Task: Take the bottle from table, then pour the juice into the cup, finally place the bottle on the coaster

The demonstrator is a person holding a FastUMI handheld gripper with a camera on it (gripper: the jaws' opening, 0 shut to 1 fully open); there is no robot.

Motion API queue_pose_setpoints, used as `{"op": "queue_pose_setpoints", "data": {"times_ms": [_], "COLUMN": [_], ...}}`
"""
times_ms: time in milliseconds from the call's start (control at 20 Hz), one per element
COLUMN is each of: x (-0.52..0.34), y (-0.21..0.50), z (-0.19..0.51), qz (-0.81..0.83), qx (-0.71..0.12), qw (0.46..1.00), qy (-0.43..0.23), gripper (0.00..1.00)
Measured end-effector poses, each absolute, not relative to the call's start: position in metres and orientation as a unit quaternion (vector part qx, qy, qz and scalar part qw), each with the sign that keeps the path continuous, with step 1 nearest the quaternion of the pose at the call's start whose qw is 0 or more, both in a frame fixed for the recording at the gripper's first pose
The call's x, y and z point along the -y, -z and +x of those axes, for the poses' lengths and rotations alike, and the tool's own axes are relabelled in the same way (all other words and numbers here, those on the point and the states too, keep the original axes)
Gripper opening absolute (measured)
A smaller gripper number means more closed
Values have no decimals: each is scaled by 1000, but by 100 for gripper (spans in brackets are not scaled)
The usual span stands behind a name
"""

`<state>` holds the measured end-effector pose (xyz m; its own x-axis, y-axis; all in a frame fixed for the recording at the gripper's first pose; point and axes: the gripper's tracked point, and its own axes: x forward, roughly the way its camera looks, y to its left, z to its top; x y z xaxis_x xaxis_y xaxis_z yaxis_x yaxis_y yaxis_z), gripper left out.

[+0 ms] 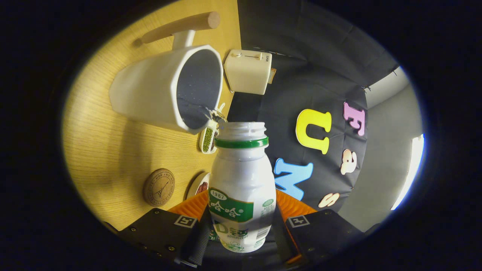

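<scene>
My gripper (241, 229) is shut on a white plastic bottle (241, 177) with a green neck ring and green label, its cap off. The whole view is rolled sideways, so the bottle is tipped toward the cup. A thin stream of liquid (211, 111) runs from the bottle's open mouth over the rim into the white cup (165, 88), which has a wooden handle (180, 26) and stands on the wooden table (105, 150). The round cork coaster (159, 187) lies on the table beside the fingers, nearer to them than the cup.
A cream toaster (248, 71) stands beyond the cup near the table's back edge. A small dish of green beans (208, 139) and a dish with dark red pieces (201, 187) sit near the bottle's neck and body.
</scene>
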<state>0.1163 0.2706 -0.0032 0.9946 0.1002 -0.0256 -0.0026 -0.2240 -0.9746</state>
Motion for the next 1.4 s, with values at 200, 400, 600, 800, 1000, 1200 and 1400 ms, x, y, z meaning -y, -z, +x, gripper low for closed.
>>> {"op": "queue_pose_setpoints", "data": {"times_ms": [200,400,600,800,1000,1200,1400], "x": [-273,-274,-277,-280,-284,-287,-287], "y": [-2,-5,-7,-4,-3,-4,1], "z": [115,114,112,111,110,109,109], "qz": [-788,-794,-801,-807,-809,-818,-824], "qx": [37,42,47,47,50,55,54], "qw": [614,606,597,588,585,572,563], "qy": [-39,-36,-32,-35,-37,-35,-35], "gripper": [73,73,73,73,73,73,73]}}
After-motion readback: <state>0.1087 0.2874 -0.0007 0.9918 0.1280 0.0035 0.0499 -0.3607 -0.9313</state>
